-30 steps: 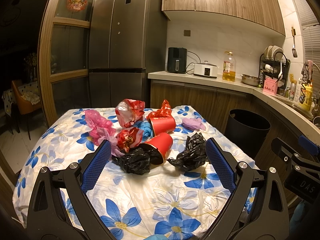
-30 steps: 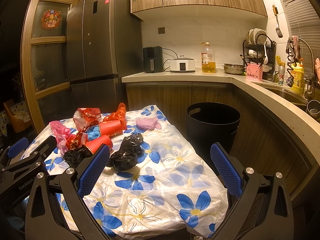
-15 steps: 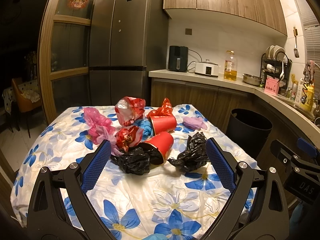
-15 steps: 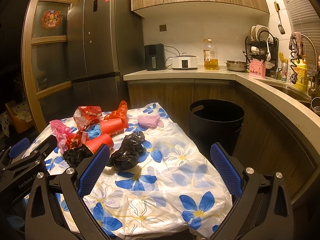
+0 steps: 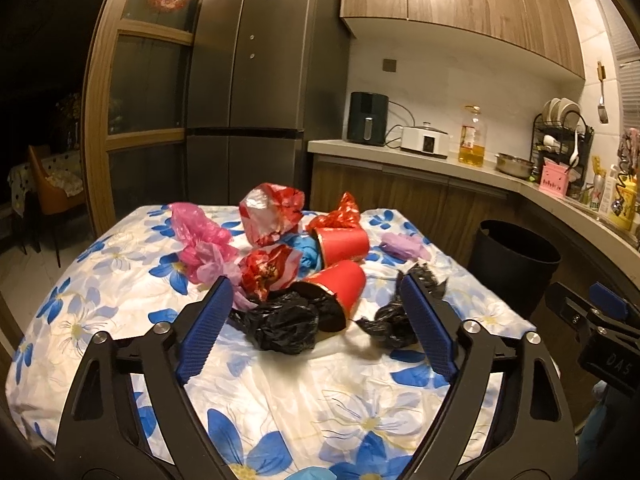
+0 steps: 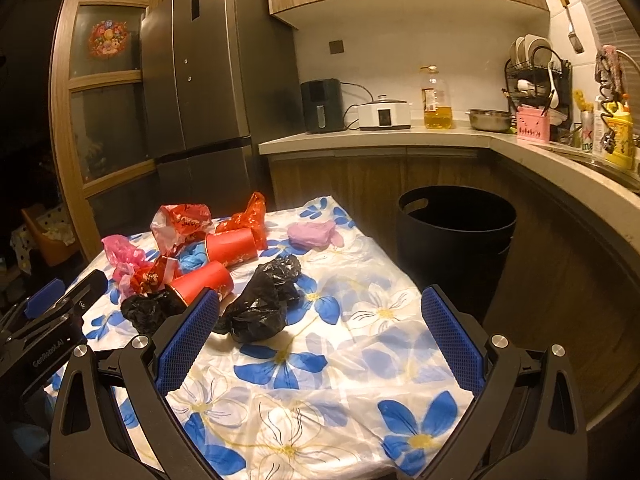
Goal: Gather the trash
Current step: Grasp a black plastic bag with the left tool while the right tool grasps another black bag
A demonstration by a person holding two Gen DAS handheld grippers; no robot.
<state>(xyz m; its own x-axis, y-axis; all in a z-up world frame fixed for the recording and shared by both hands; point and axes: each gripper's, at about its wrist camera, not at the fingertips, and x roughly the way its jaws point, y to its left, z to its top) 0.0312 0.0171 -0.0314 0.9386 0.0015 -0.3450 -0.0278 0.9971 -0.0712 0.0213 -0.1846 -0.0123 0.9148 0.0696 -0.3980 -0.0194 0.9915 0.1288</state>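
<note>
**Entry: both grippers lowered toward the trash pile**

- Left gripper (image 5: 316,320): now lower and nearer than a second ago; jaws closing, nothing pressed yet. Black bag (image 5: 286,326) lies between them, red cup (image 5: 340,288) at 12 o'clock behind it.
- Right gripper (image 6: 320,324): wide open, empty; second black bag (image 6: 262,302) at its 10 o'clock.
- Bin (image 6: 456,236): 1 o'clock, beside the flowered counter (image 6: 360,360).
- Status: I judge the first pick imminent; nothing collected.

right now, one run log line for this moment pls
phase: approach | left gripper: closing, nothing gripped, black bag ahead | right gripper: open, empty | trash on table | bin: beside table
</note>
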